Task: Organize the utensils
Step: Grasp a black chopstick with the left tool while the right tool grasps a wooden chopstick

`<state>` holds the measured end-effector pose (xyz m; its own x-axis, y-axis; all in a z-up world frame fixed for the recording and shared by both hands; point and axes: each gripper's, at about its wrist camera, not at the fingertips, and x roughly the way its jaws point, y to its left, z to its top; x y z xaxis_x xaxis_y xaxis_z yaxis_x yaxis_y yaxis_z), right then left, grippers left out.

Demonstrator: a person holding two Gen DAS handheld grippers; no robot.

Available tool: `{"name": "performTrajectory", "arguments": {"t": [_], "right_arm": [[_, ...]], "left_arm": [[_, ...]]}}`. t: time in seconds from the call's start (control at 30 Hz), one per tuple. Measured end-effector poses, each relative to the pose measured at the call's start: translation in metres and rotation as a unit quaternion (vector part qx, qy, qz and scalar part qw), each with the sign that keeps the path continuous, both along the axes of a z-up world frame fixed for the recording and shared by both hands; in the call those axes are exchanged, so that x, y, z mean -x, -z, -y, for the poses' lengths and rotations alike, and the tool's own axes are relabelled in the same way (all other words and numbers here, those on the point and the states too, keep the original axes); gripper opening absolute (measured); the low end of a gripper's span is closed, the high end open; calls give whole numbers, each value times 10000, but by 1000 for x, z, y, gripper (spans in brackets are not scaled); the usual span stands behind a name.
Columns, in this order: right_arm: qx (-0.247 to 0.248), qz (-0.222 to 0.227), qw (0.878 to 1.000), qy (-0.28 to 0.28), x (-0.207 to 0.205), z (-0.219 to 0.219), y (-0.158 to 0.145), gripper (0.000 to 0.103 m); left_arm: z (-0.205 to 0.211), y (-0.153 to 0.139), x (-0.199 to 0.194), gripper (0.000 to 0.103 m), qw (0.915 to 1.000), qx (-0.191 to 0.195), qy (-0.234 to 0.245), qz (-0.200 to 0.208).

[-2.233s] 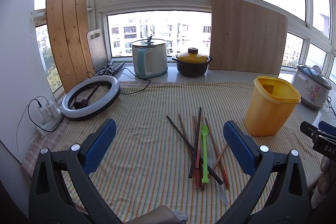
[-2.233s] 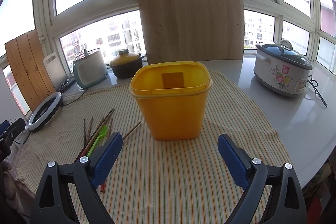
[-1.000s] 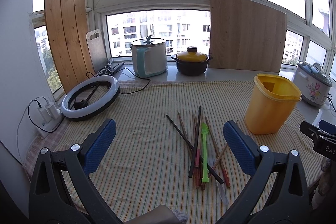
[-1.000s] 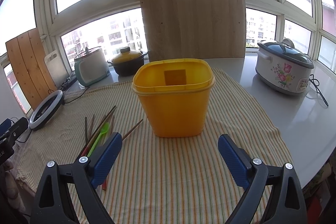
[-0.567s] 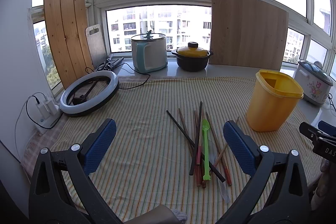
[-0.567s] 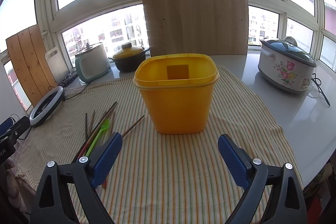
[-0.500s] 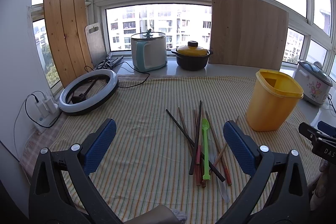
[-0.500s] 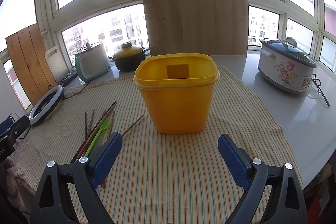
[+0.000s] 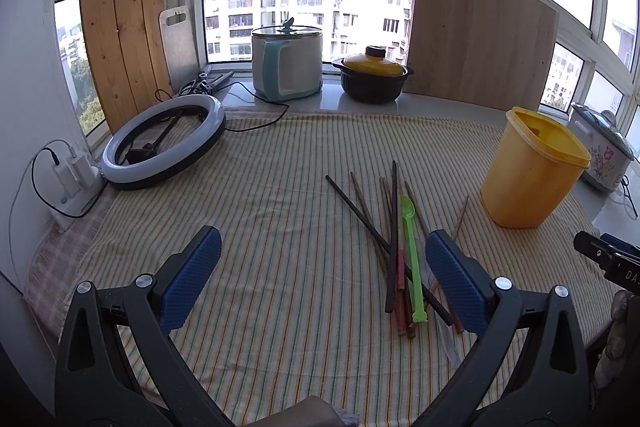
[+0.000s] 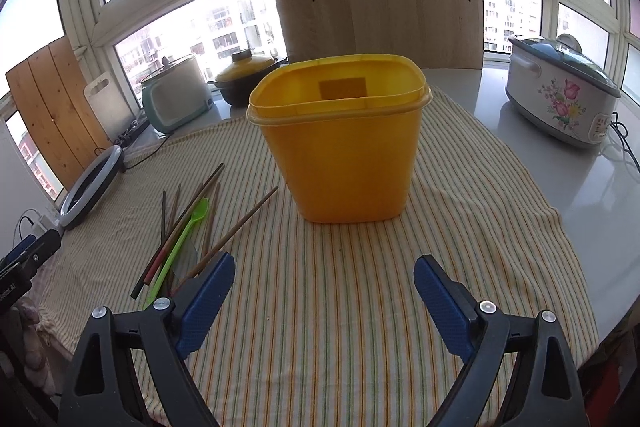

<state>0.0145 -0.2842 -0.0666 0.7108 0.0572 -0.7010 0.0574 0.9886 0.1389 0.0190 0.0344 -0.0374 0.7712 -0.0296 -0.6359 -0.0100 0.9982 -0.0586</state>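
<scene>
A loose pile of dark and reddish chopsticks (image 9: pixel 394 235) with a green plastic spoon (image 9: pixel 412 255) lies on the striped cloth (image 9: pixel 280 227). An empty yellow plastic tub (image 9: pixel 534 169) stands upright to their right. My left gripper (image 9: pixel 322 275) is open and empty, held above the cloth just left of the pile's near end. My right gripper (image 10: pixel 324 301) is open and empty, facing the tub (image 10: pixel 340 139) from the near side, with the chopsticks (image 10: pixel 200 223) and the spoon (image 10: pixel 180 243) to its left.
A ring light (image 9: pixel 164 141) and a charger (image 9: pixel 72 175) lie at the far left. A kettle (image 9: pixel 288 61), a yellow-lidded pot (image 9: pixel 374 75) and wooden boards (image 9: pixel 480 31) line the windowsill. A flowered rice cooker (image 10: pixel 560 99) stands right of the cloth.
Both grippers have risen or tilted slightly, so the views shift a little. The utensils and the tub have not moved. Both grippers stay open.
</scene>
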Motion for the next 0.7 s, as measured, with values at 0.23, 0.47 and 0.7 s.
{"name": "performTrajectory", "arguments": {"t": [0.23,0.47,0.7], "right_arm": [[-696,180,9973,-113,-3,3,11,89],[-1107,-318,9919,-532,-22,-14,22,81],[-1212,-837,9857,-819,-54,-45,36,61]], "left_arm": [[-14,21,-16,94,9972,440,475,-372],[-12,27,-45,65,9870,985,1033,-739],[-5,44,-87,45,9664,1467,1572,-1411]]}}
